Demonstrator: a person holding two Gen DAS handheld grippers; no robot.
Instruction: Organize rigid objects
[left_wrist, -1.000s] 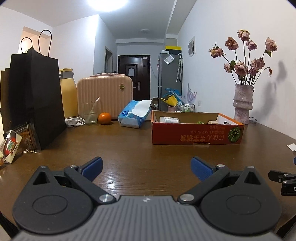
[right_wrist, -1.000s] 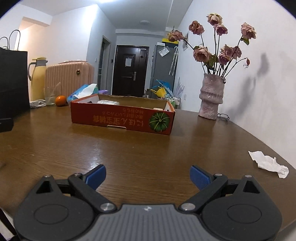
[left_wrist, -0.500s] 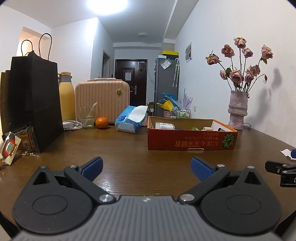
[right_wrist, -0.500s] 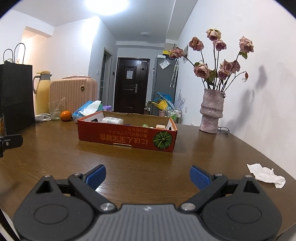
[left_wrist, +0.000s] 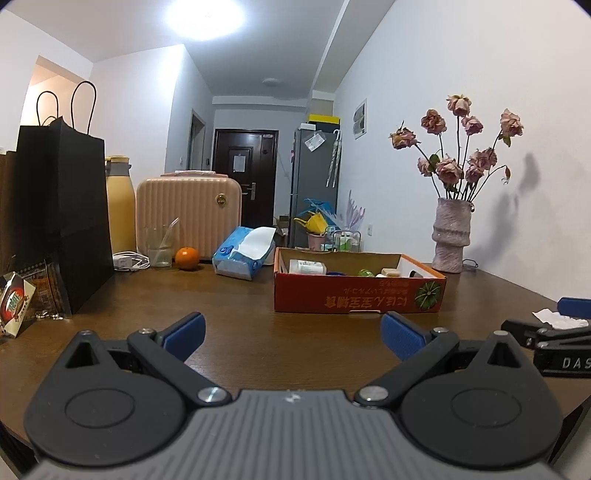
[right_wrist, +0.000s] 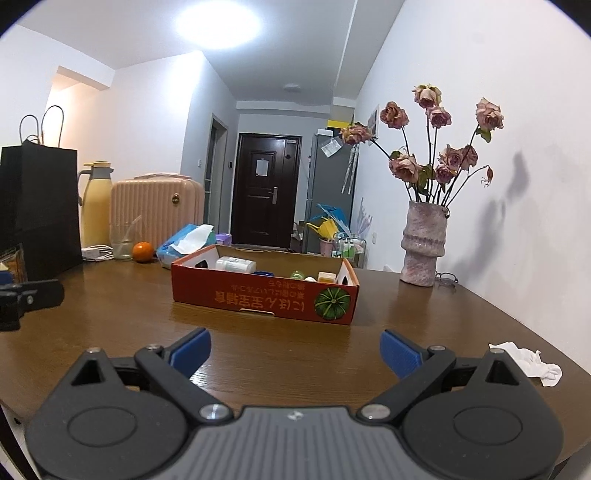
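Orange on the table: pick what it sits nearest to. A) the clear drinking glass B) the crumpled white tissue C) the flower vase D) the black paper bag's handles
A: the orange rests on the wooden table right beside the clear glass, in front of the pink suitcase, far across from the vase.

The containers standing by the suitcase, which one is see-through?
The glass cup with a straw, just left of the orange. The yellow thermos behind it, beside the black bag, is taller and opaque.
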